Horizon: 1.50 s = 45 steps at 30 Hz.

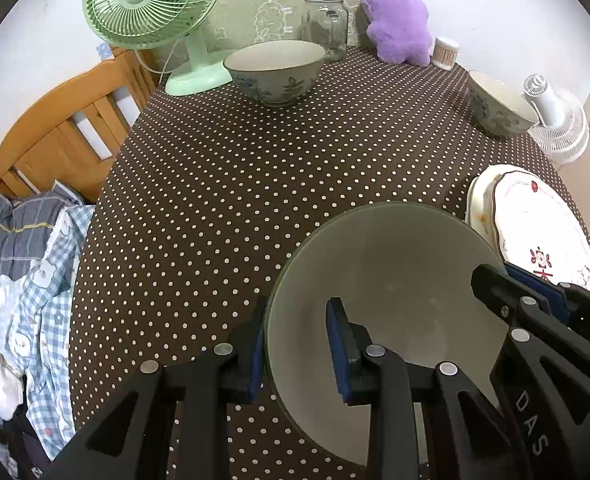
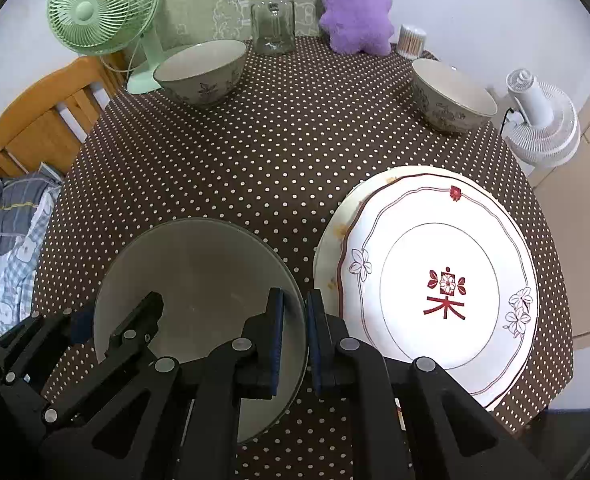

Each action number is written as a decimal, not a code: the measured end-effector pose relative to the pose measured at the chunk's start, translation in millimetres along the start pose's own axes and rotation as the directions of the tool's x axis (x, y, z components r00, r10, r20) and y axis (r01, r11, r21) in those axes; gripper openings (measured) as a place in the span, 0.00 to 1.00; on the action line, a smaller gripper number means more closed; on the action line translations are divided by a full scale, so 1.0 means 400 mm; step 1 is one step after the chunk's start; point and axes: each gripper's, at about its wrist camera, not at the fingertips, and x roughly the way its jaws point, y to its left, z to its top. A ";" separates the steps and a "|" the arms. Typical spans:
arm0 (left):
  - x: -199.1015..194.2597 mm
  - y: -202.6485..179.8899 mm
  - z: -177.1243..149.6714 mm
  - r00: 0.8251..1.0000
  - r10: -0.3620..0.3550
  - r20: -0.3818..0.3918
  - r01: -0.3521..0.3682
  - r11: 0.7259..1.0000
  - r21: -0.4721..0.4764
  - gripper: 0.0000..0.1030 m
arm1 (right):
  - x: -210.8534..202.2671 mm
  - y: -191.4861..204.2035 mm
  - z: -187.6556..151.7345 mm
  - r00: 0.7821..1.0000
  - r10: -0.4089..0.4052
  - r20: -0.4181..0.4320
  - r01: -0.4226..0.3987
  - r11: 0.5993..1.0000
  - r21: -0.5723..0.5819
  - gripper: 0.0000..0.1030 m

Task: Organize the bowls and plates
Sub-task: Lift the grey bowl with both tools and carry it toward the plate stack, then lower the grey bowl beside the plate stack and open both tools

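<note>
A large grey-green bowl point(image 1: 379, 276) point(image 2: 191, 276) sits near the front of the dotted table. My left gripper point(image 1: 295, 344) straddles its left rim, jaws apart with a wide gap, one finger inside and one outside. My right gripper point(image 2: 295, 336) straddles its right rim, jaws close around the wall; it also shows in the left wrist view point(image 1: 531, 300). Two stacked white plates with red flower marks point(image 2: 439, 276) point(image 1: 535, 224) lie right of the bowl. Two patterned bowls stand further back, one at left point(image 1: 275, 70) point(image 2: 201, 70) and one at right point(image 1: 499, 104) point(image 2: 451, 96).
At the table's back stand a green fan point(image 1: 151, 4), a glass jar point(image 1: 327, 24), a purple plush point(image 1: 399, 20) and a cotton swab tub point(image 1: 445, 54). A white fan point(image 2: 539, 120) stands off the right edge. A wooden chair point(image 1: 67, 128) and clothes point(image 1: 35, 272) are left.
</note>
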 end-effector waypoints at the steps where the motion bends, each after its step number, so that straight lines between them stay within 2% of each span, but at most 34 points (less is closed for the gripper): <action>1: -0.001 -0.001 0.000 1.000 0.000 0.002 0.000 1.000 0.003 0.26 | 0.001 -0.001 -0.001 1.000 0.001 -0.001 -0.001 1.000 0.001 0.14; 7: -0.003 0.005 0.004 1.000 -0.003 -0.025 0.003 1.000 0.008 0.28 | -0.001 0.007 0.001 1.000 -0.001 -0.016 0.000 1.000 -0.014 0.14; 13: -0.023 0.024 0.012 0.999 -0.027 -0.018 0.027 0.999 0.021 0.39 | -0.014 0.019 0.011 0.999 -0.022 -0.034 0.022 1.000 -0.013 0.15; 14: -0.026 0.031 0.014 0.999 -0.032 -0.019 0.033 0.999 0.020 0.41 | -0.019 0.021 0.014 0.999 -0.019 -0.032 0.019 1.000 -0.011 0.17; 15: -0.027 0.035 0.016 0.999 -0.031 -0.023 0.031 0.999 0.019 0.48 | -0.022 0.024 0.015 1.000 -0.012 -0.028 0.012 1.000 -0.013 0.19; 16: -0.027 0.041 0.019 0.999 -0.028 -0.031 0.029 0.999 0.021 0.51 | -0.027 0.027 0.017 1.000 -0.011 -0.021 0.011 1.000 -0.018 0.24; 18: -0.036 0.055 0.026 0.999 -0.038 -0.028 0.038 0.999 0.019 0.51 | -0.048 0.035 0.022 1.000 -0.020 0.008 0.020 0.999 -0.025 0.33; 20: -0.049 0.068 0.037 0.999 -0.040 -0.016 0.040 0.999 0.015 0.54 | -0.067 0.041 0.028 0.999 -0.021 0.025 0.021 1.000 -0.022 0.48; 23: -0.075 0.084 0.056 0.998 -0.057 0.009 0.057 0.998 0.017 0.60 | -0.097 0.047 0.043 0.998 -0.014 0.054 0.014 1.000 -0.008 0.59; 31: -0.152 0.108 0.130 0.991 -0.092 0.100 0.094 0.996 -0.009 0.81 | -0.175 0.057 0.119 0.992 0.018 0.126 -0.017 1.000 -0.014 0.71; 34: -0.168 0.112 0.163 0.988 -0.088 0.130 0.092 0.995 -0.025 0.84 | -0.197 0.067 0.162 0.986 0.038 0.160 -0.031 0.998 -0.051 0.77; 42: -0.158 0.137 0.261 0.988 -0.036 0.152 0.051 0.994 -0.098 0.86 | -0.179 0.087 0.281 0.979 0.092 0.182 -0.076 0.993 -0.093 0.79; 45: -0.144 0.145 0.303 0.987 0.010 0.163 0.009 0.993 -0.114 0.86 | -0.156 0.089 0.328 0.973 0.134 0.186 -0.113 0.987 -0.117 0.79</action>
